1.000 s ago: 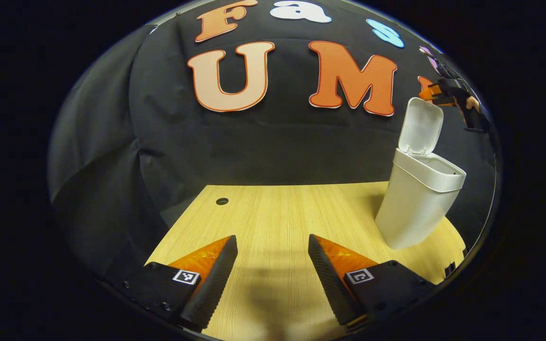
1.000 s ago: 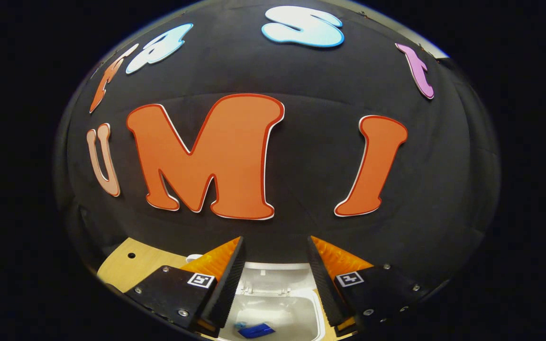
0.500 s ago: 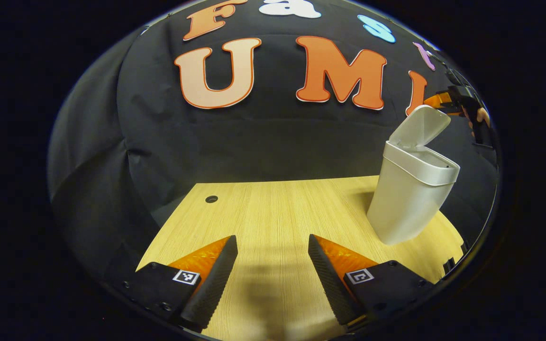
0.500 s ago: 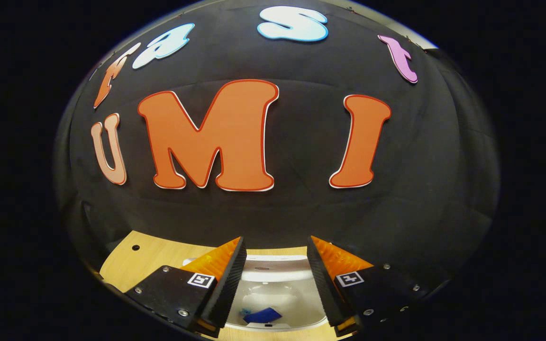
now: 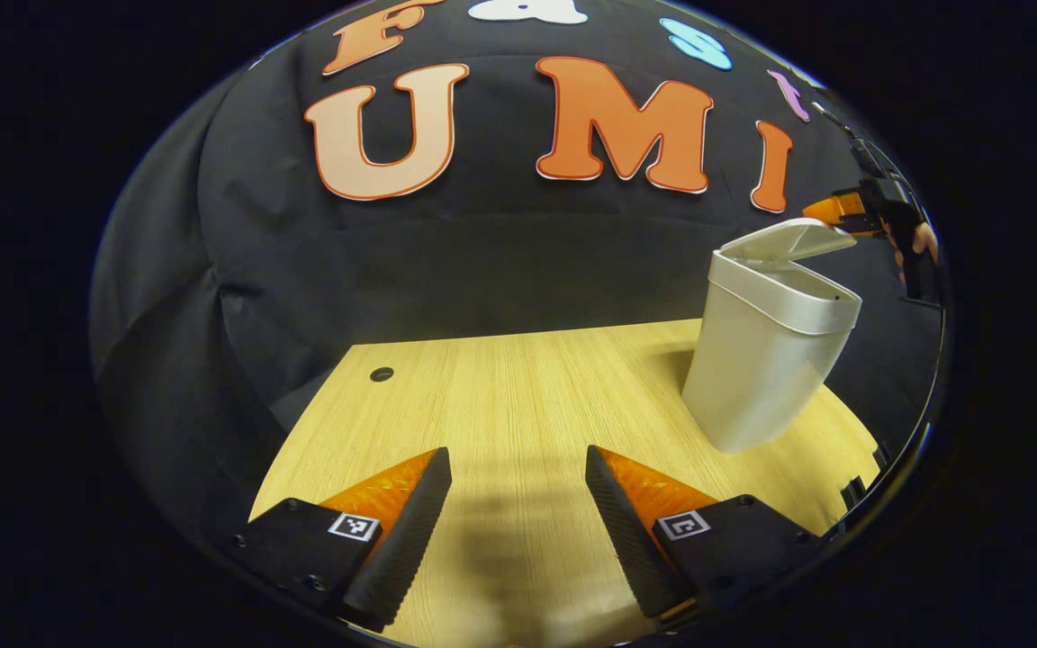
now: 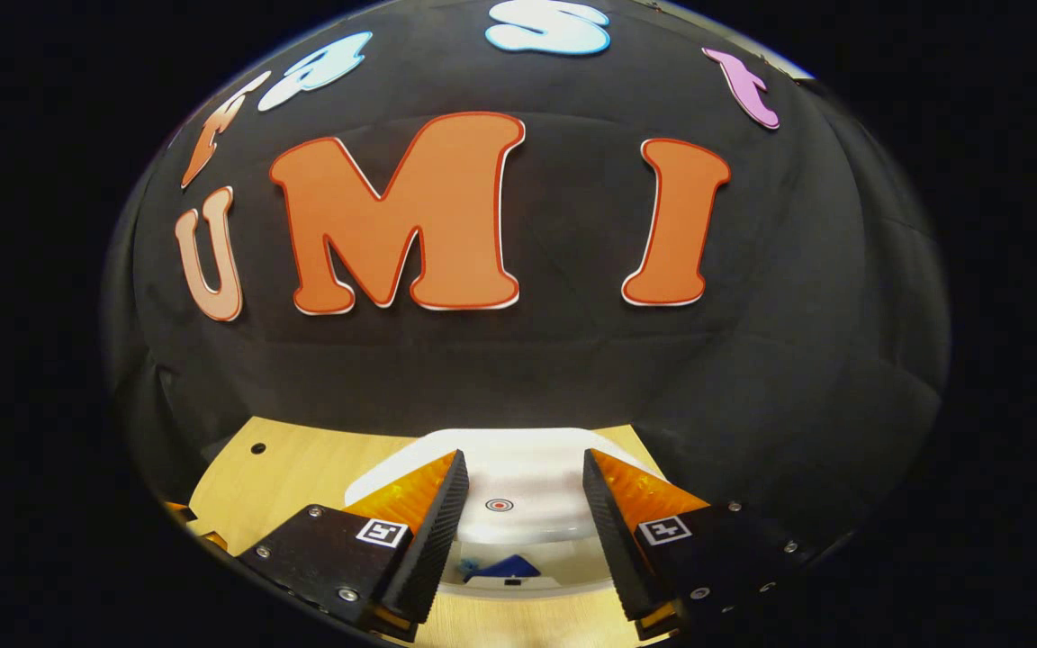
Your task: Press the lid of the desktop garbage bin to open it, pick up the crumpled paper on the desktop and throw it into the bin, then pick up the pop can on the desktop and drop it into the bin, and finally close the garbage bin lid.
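Observation:
The white garbage bin (image 5: 766, 360) stands on the right side of the wooden table (image 5: 500, 387). Its lid (image 5: 793, 241) is tilted low over the rim, with a narrow gap left at the front. My right gripper (image 5: 852, 211), held by a hand, sits at the lid's far upper edge. In the right gripper view the lid (image 6: 518, 477) with its red ring mark (image 6: 499, 505) lies between the fingers of my open right gripper (image 6: 518, 531). Through the gap I see a blue object (image 6: 505, 567) inside the bin. My left gripper (image 5: 518, 504) hovers open over bare table, left of the bin.
A small round hole (image 5: 382, 373) is in the table's far left corner. The black cloth wall rises right behind the table and the bin. The table's right edge runs close beside the bin.
The lid has swung down from upright to nearly shut, with my right gripper following it down. The left gripper view has drifted slightly, so the bin sits further left in it.

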The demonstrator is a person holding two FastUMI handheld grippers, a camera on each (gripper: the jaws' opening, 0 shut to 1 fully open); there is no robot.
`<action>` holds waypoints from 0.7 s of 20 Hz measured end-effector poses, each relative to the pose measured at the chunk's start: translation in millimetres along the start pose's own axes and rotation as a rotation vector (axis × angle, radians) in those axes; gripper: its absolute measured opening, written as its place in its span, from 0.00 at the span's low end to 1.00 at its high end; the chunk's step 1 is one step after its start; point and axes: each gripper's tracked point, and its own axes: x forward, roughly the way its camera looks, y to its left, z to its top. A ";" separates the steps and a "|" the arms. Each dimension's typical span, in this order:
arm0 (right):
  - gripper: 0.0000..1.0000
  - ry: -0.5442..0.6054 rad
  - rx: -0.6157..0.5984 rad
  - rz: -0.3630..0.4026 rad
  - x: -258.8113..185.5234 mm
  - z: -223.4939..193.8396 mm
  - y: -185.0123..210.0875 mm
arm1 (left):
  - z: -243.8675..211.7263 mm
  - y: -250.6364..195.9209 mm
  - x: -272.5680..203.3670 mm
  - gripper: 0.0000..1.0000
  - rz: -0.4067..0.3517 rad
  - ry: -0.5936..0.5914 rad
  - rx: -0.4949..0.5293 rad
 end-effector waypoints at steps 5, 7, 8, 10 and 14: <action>0.78 0.047 -0.004 0.001 -2.8 -30.5 4.9 | -5.9 -2.2 0.4 0.96 -0.016 0.019 0.013; 0.78 0.072 0.001 0.004 -0.3 -44.9 5.9 | -9.2 -2.8 0.9 0.96 -0.021 0.029 0.016; 0.76 0.085 -0.004 0.002 -2.1 -50.1 7.0 | -10.1 -3.5 0.9 0.96 -0.024 0.034 0.018; 0.72 0.103 -0.019 0.000 -2.7 -61.4 7.9 | -13.0 -4.2 1.7 0.96 -0.029 0.041 0.022; 0.63 0.060 -0.017 0.011 -9.2 -61.8 9.7 | -19.2 -8.7 2.9 0.96 -0.045 0.058 0.035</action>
